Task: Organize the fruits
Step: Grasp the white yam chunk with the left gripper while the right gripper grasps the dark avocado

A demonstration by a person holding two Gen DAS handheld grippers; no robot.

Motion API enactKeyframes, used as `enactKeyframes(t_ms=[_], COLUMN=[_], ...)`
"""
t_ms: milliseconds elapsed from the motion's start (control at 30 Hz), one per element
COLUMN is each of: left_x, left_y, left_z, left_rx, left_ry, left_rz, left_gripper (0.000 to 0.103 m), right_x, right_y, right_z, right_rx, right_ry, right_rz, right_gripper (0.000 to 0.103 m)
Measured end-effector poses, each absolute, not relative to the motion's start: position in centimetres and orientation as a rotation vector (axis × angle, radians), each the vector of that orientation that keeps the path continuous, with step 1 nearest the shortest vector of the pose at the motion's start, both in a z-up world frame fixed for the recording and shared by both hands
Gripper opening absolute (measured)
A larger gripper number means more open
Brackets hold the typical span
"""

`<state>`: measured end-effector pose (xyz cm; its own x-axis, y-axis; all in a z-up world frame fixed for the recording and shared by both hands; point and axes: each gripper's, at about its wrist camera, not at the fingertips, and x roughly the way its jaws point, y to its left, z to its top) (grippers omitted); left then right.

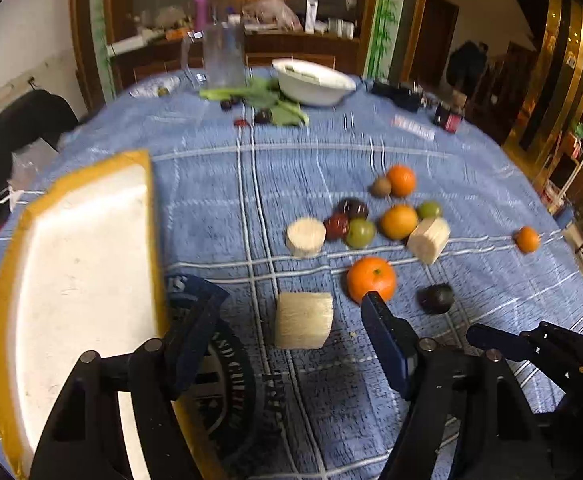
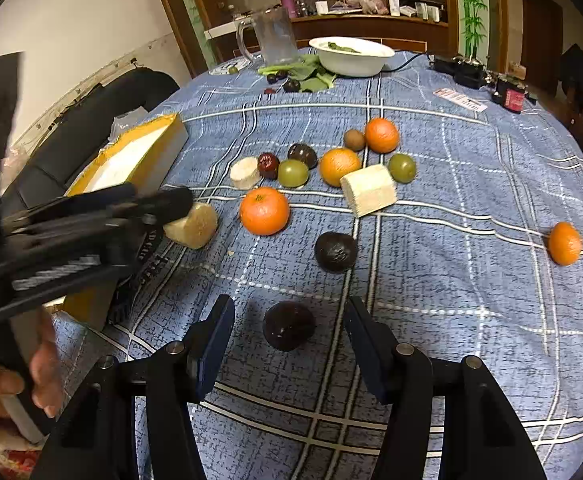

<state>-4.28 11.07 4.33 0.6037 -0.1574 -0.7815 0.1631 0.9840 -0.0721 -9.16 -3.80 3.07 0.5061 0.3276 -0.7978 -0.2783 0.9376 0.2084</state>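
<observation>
The bench (image 2: 471,184) carries a blue cloth with white plaid lines. Printed lettering shows on the cloth near the tray; in the left wrist view the characters are partly hidden and blurred, and only fragments such as "AND" can be made out. A white card (image 2: 460,100) with red and black print lies near the far right edge; its text is too small to read.

Left claw (image 1: 291,316): released, jaws apart. A pale cylindrical fruit piece (image 1: 303,320) lies on the cloth between the fingers, and neither pad touches it. The foam tray (image 1: 79,264), white with a yellow rim, sits just beside this claw, to the left in its view.

Right claw (image 2: 289,322): released, jaws apart. A dark round fruit (image 2: 288,325) lies between the fingers; a gap shows on each side. A second dark fruit (image 2: 336,251) lies near, further out.

The main fruit group lies at mid-bench: a large orange (image 2: 264,211), two more oranges (image 2: 381,135), green fruits (image 2: 292,173), a red fruit (image 2: 268,165), a kiwi (image 2: 354,139) and two further pale pieces (image 2: 368,195). One small orange (image 2: 565,243) lies well apart, to the right.

At the far edge stand a white bowl (image 2: 351,65), a clear mug (image 2: 277,38) and leafy greens (image 2: 311,76).
</observation>
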Motion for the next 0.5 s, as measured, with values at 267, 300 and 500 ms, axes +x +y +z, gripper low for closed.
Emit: enactKeyframes(t_ms=[267, 300, 500], left_x=[-3.7, -3.7, -4.7], left_y=[9.5, 9.4, 10.3], left_z=[2.7, 2.6, 2.7], left_rx=[0.117, 0.14, 0.179], left_ry=[0.928, 0.924, 0.897], left_rz=[-0.199, -0.192, -0.192], left_gripper=[0.04, 0.03, 0.028], right_x=[-8.5, -8.5, -8.8], right_y=[-3.3, -3.3, -3.2], right_z=[2.2, 2.1, 2.1], right_rx=[0.05, 0.046, 0.027], right_ry=[1.002, 1.003, 0.999], right_rz=[0.372, 0.372, 0.363], right_gripper=[0.052, 0.049, 0.029])
